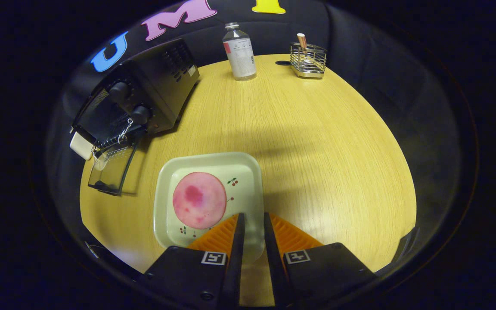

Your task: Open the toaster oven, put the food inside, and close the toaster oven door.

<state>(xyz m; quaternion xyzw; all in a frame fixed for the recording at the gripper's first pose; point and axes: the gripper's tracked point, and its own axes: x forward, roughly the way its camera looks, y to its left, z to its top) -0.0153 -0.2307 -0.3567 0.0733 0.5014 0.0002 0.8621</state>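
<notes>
A round pink slice of food point(199, 199) lies on a pale square plate point(213, 165) with small cherry prints, on the wooden table. The fingers of my gripper point(253, 217) stand close together astride the plate's right rim near its near corner, one inside the rim and one outside, pressing on it. The black toaster oven point(153, 86) stands beyond the plate to the left. Its glass door point(112, 170) hangs open and down toward the table, and its wire rack point(114, 140) shows at the mouth.
A clear bottle point(240, 52) with a label stands at the table's far edge. To its right is a wire basket point(308, 60) holding a small utensil. Bare tabletop point(325, 150) stretches right of the plate.
</notes>
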